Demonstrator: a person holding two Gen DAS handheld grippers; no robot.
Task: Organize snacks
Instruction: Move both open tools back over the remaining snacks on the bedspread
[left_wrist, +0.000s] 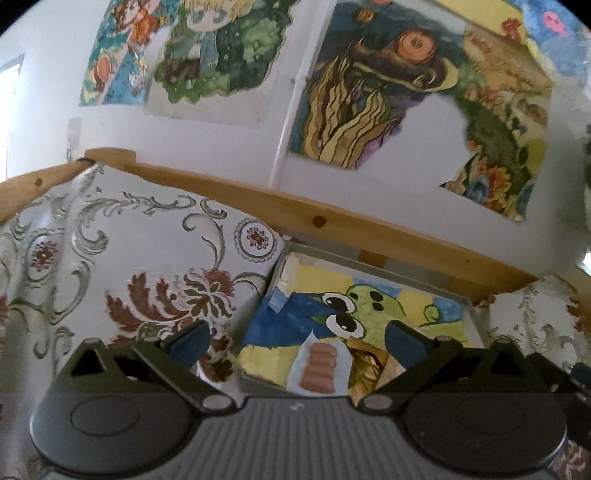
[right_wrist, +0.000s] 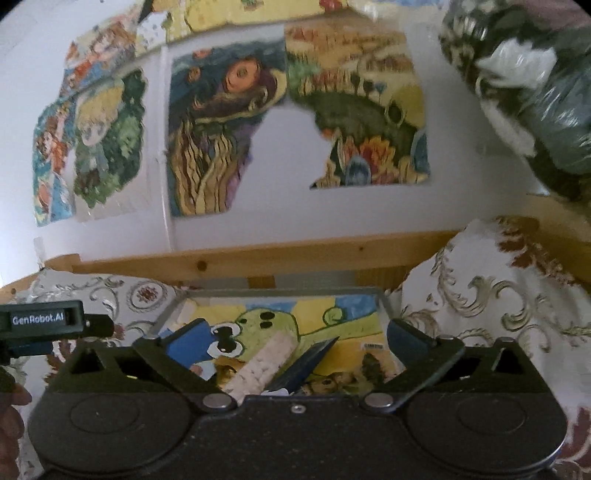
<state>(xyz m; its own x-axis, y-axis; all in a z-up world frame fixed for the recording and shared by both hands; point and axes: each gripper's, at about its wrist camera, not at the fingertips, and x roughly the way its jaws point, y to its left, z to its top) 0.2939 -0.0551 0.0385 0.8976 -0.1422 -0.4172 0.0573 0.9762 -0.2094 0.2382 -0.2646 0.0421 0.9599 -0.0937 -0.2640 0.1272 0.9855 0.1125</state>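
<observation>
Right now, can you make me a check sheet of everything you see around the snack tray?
Surface: floral cloth under a grey tray lined with a frog drawing.
Job's things: sausage pack, gold wrapper, white snack bar, dark packet, all in the tray.
Clutter: nothing seen.
Grippers: left gripper open, empty; right gripper open, empty.
Cables: nothing seen.
Surroundings: wooden rail, torn paintings on white wall, plastic bag.

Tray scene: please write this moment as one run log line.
left gripper: open | right gripper: open | tray: holds sausage pack, white snack bar
</observation>
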